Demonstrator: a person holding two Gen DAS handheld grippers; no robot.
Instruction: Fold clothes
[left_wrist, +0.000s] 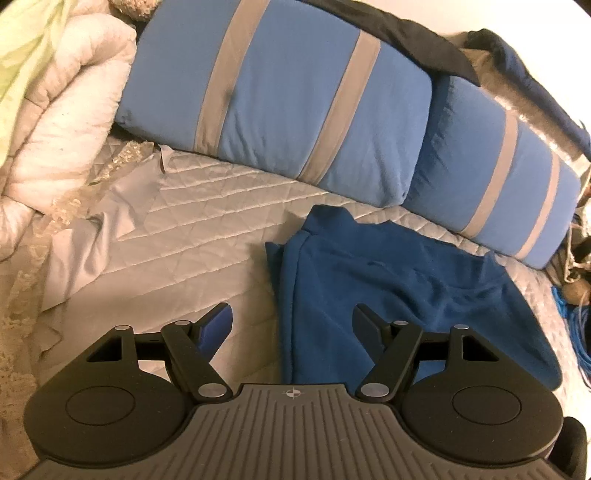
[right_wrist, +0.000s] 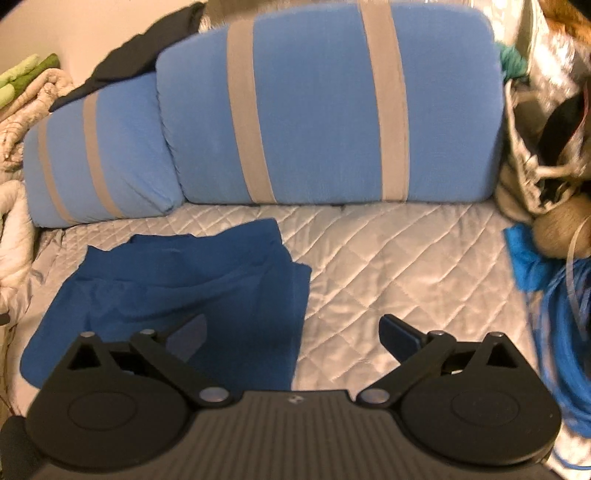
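A dark blue garment (left_wrist: 399, 295) lies partly folded on the grey quilted bed cover (left_wrist: 192, 229). In the left wrist view it is at centre right; in the right wrist view the garment (right_wrist: 177, 288) is at lower left. My left gripper (left_wrist: 291, 325) is open and empty, hovering over the garment's left edge, its right finger above the cloth. My right gripper (right_wrist: 291, 332) is open and empty above the garment's right edge, its left finger over the cloth, its right finger over the bare cover (right_wrist: 388, 266).
Two light blue pillows with grey stripes (left_wrist: 280, 92) (right_wrist: 325, 107) lean along the back. A cream duvet (left_wrist: 55, 122) is bunched at the left. A pile of blue cords (right_wrist: 561, 314) and bags (right_wrist: 535, 147) lies at the right edge.
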